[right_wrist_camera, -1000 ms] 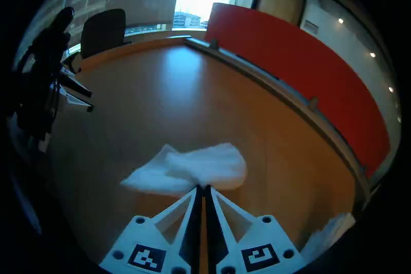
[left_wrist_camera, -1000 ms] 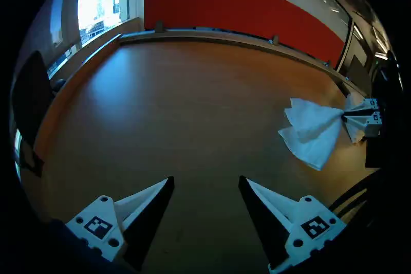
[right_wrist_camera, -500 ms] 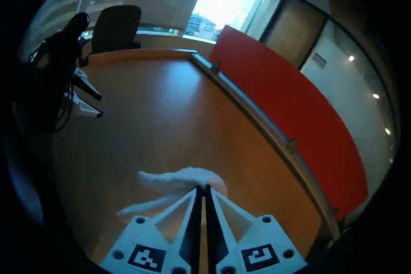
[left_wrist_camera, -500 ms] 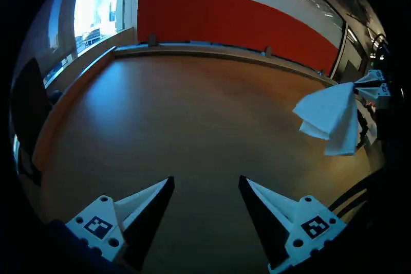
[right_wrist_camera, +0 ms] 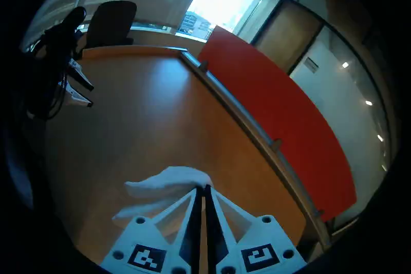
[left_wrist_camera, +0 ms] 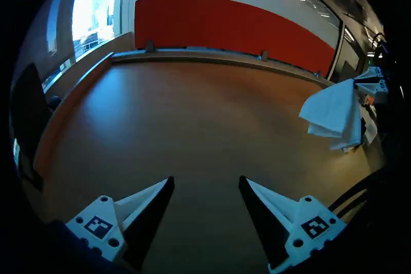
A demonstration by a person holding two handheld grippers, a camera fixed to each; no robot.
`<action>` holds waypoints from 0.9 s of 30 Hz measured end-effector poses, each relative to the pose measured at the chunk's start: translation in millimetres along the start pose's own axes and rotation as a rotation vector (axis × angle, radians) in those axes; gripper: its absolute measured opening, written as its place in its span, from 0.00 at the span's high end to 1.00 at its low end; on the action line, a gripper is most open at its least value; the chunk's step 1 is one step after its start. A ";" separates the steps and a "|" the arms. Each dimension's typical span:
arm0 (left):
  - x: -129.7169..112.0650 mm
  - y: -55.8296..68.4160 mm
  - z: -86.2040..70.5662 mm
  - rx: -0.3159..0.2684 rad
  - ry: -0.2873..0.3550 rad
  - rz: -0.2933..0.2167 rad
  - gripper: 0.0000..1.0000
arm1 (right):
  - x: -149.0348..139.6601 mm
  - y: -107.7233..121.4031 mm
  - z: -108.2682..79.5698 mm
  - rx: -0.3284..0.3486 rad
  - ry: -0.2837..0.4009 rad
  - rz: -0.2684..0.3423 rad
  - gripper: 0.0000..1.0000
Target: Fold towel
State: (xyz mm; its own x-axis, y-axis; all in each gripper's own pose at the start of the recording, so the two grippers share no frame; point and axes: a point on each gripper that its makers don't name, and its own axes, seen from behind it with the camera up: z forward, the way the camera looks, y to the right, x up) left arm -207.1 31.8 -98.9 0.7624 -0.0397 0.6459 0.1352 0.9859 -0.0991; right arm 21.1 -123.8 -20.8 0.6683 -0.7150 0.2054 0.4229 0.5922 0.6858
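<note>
Two grippers, one towel, and only one of them is doing any work right now. The right gripper [right_wrist_camera: 204,187] has its fingers pinched together on a bunched bit of the white towel [right_wrist_camera: 164,186], which spills out ahead of the tips and off to their left. In the left gripper view the cloth dangles from those tips and looks lifted clear of the wooden table [left_wrist_camera: 195,120]. It's way over to the right of the left gripper [left_wrist_camera: 205,179] and well apart from it. That one's fingers are spread wide with nothing between them, just bare tabletop ahead.

Handling-wise, it looks light and totally floppy. It drapes in loose overlapping layers with zero stiffness, so I'd expect it to sag and swing from a single pinch. It's not fragile, and fabric probably won't slip much.

With a one-point hold it's basically a crumpled bundle. My guess is it needs laying flat first, then taking by two neighbouring corners, one per gripper, pinched right at the edge. The main risk is catching two layers at once.
</note>
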 end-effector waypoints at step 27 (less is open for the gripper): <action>6.7 10.9 0.4 -0.009 -0.003 0.016 0.07 | -58.1 144.7 -26.1 -0.131 -0.088 0.040 0.95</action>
State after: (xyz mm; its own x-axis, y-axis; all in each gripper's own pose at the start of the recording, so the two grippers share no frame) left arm -200.8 42.4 -95.3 0.7624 -0.0236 0.6467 0.1287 0.9849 -0.1157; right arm 59.5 13.2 48.3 0.6323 -0.7165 0.2948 0.4773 0.6599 0.5802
